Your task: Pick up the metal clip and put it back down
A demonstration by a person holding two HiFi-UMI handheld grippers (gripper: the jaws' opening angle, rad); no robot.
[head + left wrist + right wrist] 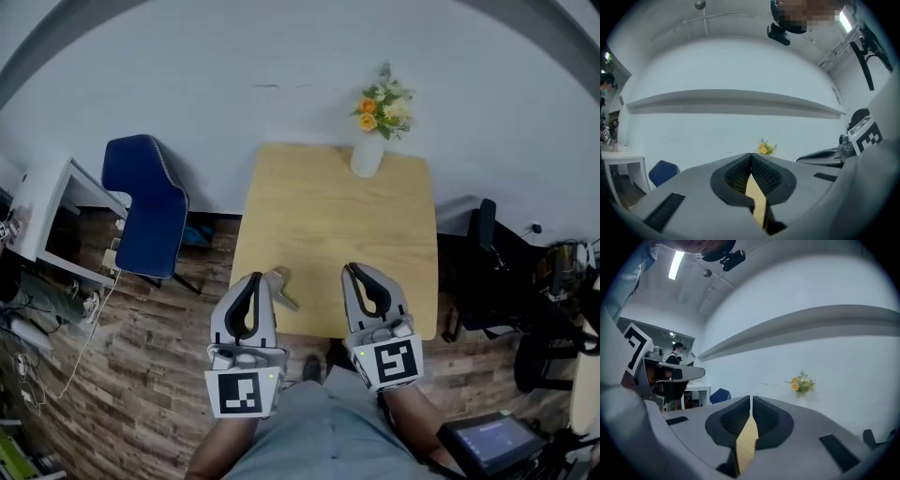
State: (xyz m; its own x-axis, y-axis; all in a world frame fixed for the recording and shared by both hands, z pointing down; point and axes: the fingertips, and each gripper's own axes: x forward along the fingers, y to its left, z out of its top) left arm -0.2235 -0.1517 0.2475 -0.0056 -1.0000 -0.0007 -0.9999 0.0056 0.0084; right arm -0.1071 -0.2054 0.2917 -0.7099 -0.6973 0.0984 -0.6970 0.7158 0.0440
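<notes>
The metal clip (281, 287) lies on the wooden table (336, 216) near its front left edge. My left gripper (254, 277) hangs just left of the clip, at the table's front edge, with its jaws shut and nothing between them. My right gripper (352, 270) is over the table's front right part, also shut and empty. In the left gripper view the left gripper (751, 154) points toward the far wall, and the clip does not show there. The right gripper view shows the right gripper (751, 398) closed, with a strip of tabletop between its pads.
A white vase of flowers (373, 131) stands at the table's far edge. A blue chair (147, 204) sits left of the table, beside a white desk (42, 211). Black equipment (525, 300) crowds the right side. The floor is wood planks.
</notes>
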